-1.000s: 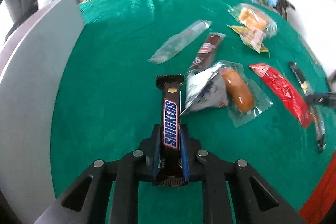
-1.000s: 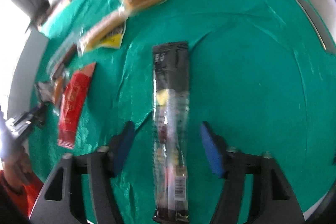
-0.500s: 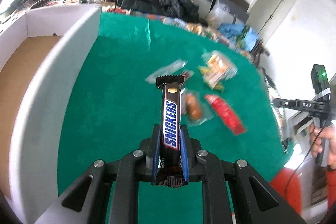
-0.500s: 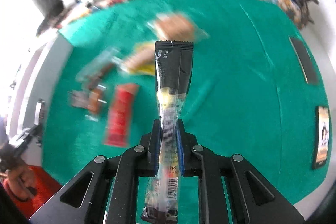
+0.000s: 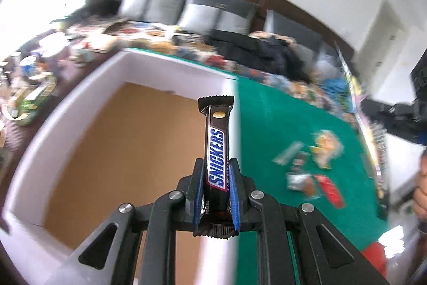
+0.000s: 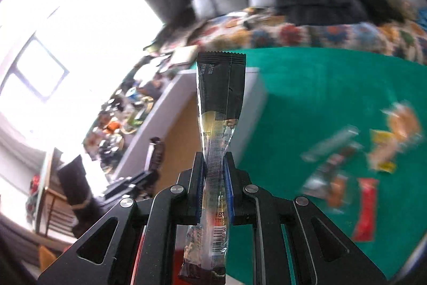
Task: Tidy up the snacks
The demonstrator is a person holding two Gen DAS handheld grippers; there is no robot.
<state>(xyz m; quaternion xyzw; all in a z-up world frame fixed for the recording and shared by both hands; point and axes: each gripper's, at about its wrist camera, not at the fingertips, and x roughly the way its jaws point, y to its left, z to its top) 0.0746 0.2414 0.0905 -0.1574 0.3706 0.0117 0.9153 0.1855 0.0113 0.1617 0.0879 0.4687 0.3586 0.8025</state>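
Note:
My left gripper (image 5: pixel 216 164) is shut on a brown Snickers bar (image 5: pixel 217 140) that sticks out forward, raised over the open white box (image 5: pixel 170 70) with its brown cardboard floor. My right gripper (image 6: pixel 215 160) is shut on a long black and clear snack packet (image 6: pixel 220 98), pinched at its clear middle and held in the air near the same white box (image 6: pixel 149 130). Several other snacks (image 5: pixel 312 172) lie on the green cloth to the right; they show blurred as snacks (image 6: pixel 355 159) in the right wrist view.
The green cloth (image 5: pixel 269 130) covers the table right of the box. A red packet (image 6: pixel 365 207) lies nearest the front edge. A dark jacket (image 5: pixel 256 50) and grey cushions sit behind. A person's hand (image 5: pixel 421 194) shows at the right edge. Clutter fills the side left of the box.
The right gripper closed on the black packet and lifted it off the cloth. Both grippers rose and swung left toward the white box, the left still holding the Snickers bar.

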